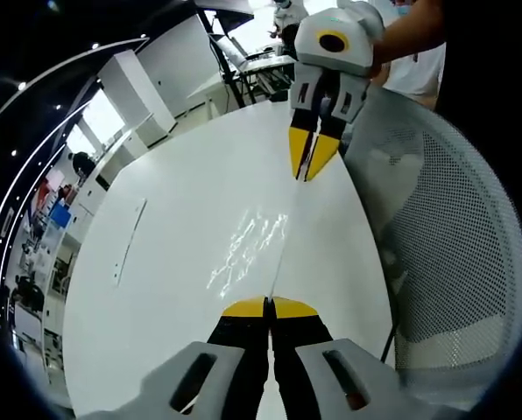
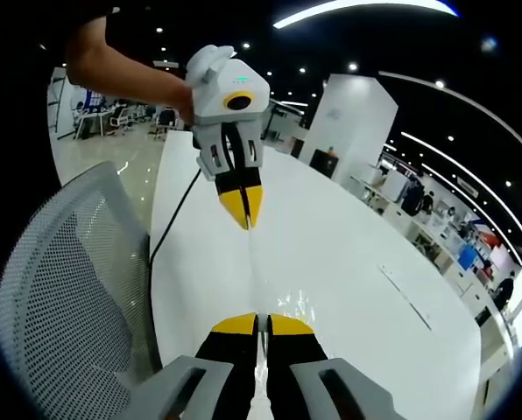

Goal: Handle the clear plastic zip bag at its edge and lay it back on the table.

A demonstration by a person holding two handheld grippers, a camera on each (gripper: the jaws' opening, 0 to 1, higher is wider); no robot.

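The clear plastic zip bag (image 1: pixel 248 245) is stretched edge-on between my two grippers above the white table (image 1: pixel 173 289); only its glints and its thin top edge show. At the bottom of the left gripper view, my left gripper (image 1: pixel 268 307) is shut on the near end of the bag's edge. My right gripper (image 1: pixel 311 162), held by a hand, is shut on the far end. In the right gripper view the bag (image 2: pixel 283 302) runs from my right gripper (image 2: pixel 262 325) up to my left gripper (image 2: pixel 246 213), above the table (image 2: pixel 349 254).
A grey mesh chair (image 1: pixel 454 254) stands close against the table's edge, on the left in the right gripper view (image 2: pixel 59 289). A thin slot (image 1: pixel 130 241) lies in the tabletop. A cable (image 2: pixel 175 214) hangs over the table edge. Office desks stand far behind.
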